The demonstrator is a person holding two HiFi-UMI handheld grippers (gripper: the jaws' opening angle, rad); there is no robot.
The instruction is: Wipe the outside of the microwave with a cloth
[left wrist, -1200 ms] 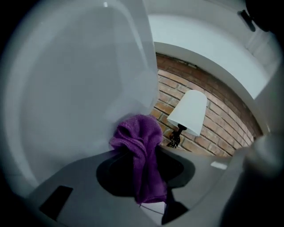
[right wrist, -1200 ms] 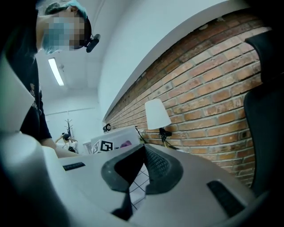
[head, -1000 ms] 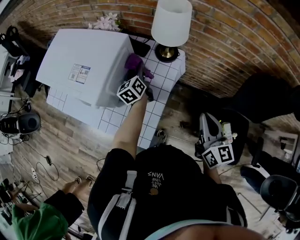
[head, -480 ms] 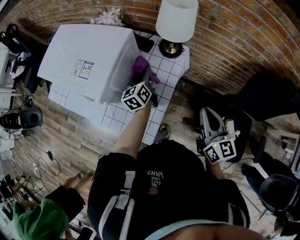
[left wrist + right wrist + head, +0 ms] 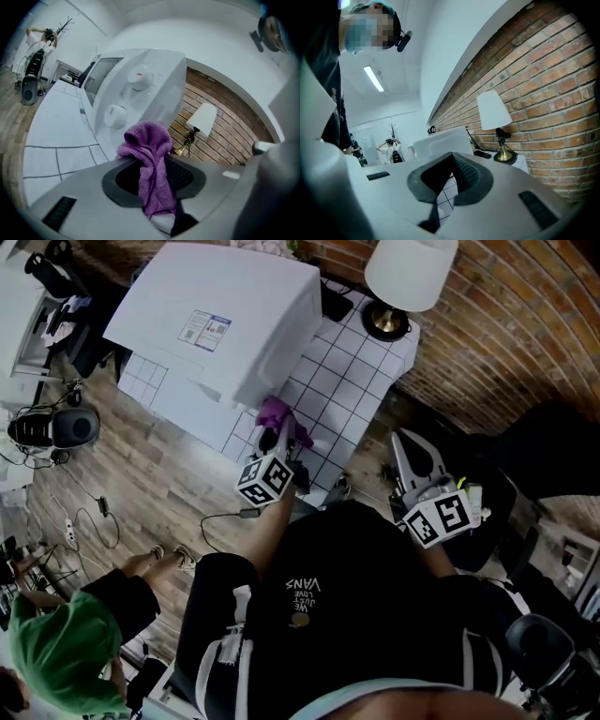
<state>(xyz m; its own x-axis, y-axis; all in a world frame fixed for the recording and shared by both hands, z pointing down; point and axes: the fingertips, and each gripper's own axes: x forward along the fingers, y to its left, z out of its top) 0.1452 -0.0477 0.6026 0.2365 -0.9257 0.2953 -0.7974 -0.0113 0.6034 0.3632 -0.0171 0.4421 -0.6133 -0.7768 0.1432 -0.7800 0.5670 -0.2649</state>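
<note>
left gripper view: left gripper (image 5: 152, 176) jaws clamped on purple cloth (image 5: 146, 140), cloth just beside microwave (image 5: 140, 84) knob-side corner, over tiled table (image 5: 56, 136). right gripper (image 5: 450, 159) jaws together, empty, well apart from the microwave.

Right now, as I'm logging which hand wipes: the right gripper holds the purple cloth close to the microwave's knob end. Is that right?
No. It is the left gripper that holds the purple cloth close to the microwave's knob end. The left gripper view shows its jaws shut on the cloth; the right gripper holds nothing.
</note>
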